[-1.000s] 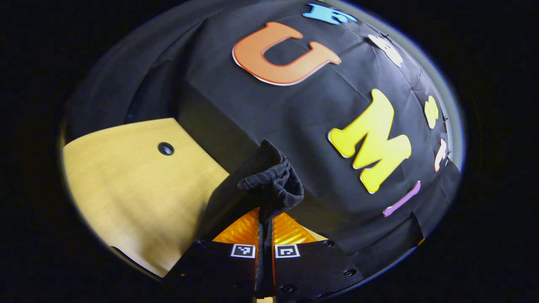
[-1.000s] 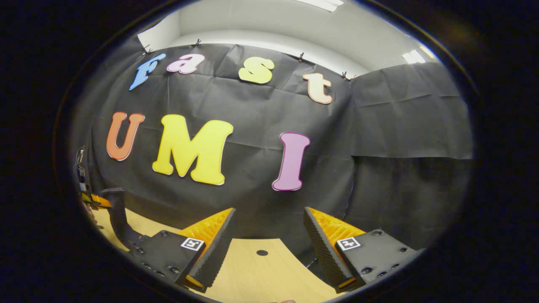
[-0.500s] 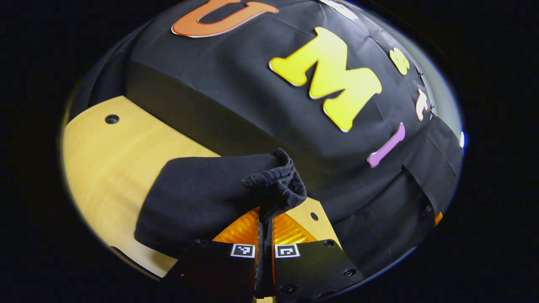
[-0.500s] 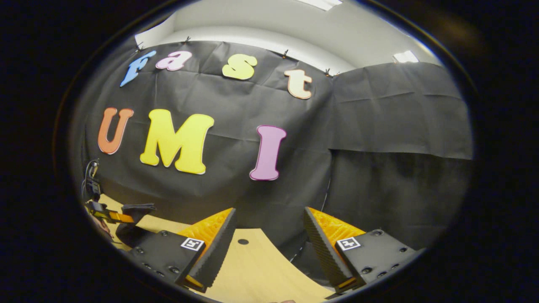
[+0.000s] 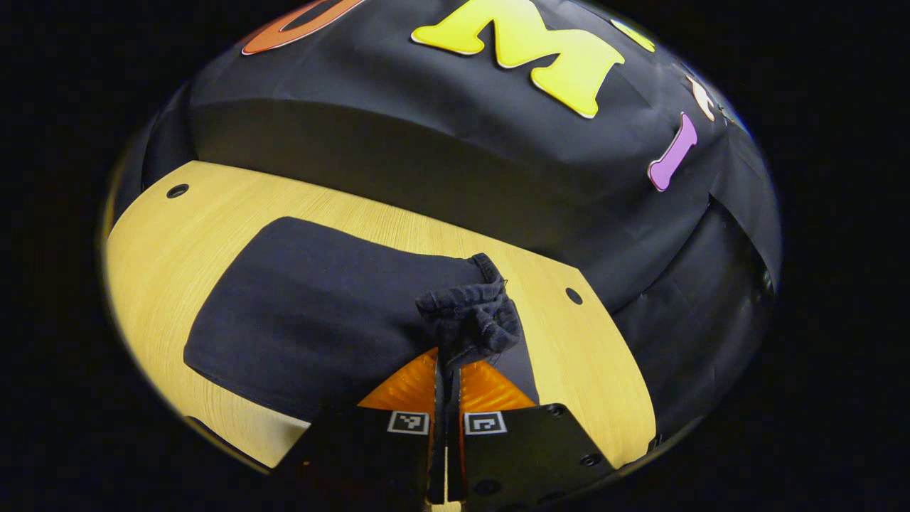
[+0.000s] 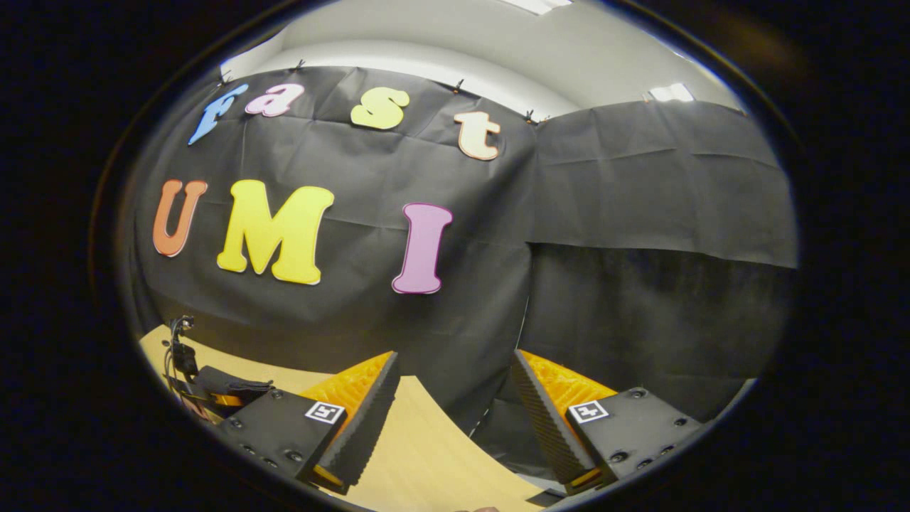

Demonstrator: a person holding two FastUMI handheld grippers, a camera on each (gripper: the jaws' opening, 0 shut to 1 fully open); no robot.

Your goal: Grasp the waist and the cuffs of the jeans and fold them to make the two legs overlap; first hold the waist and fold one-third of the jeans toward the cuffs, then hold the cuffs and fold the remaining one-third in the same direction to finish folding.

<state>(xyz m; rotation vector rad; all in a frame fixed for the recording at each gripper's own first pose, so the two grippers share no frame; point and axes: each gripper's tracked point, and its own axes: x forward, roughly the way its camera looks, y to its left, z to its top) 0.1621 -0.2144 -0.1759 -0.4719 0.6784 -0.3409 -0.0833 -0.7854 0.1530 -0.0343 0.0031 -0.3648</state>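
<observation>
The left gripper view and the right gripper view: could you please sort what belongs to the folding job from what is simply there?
Part of the job:
- jeans, dark, bunched end pinched
- left gripper, shut on them
- right gripper, open, holding nothing

Simply there:
- wooden table
- booth wall

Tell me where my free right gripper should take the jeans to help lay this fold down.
Probably the edge of the jeans beside the bunch the left gripper pinches, coming from the table's bare side. That hem is lifted off the wood, while the rest lies flat. The right gripper is open and holds nothing.
</observation>
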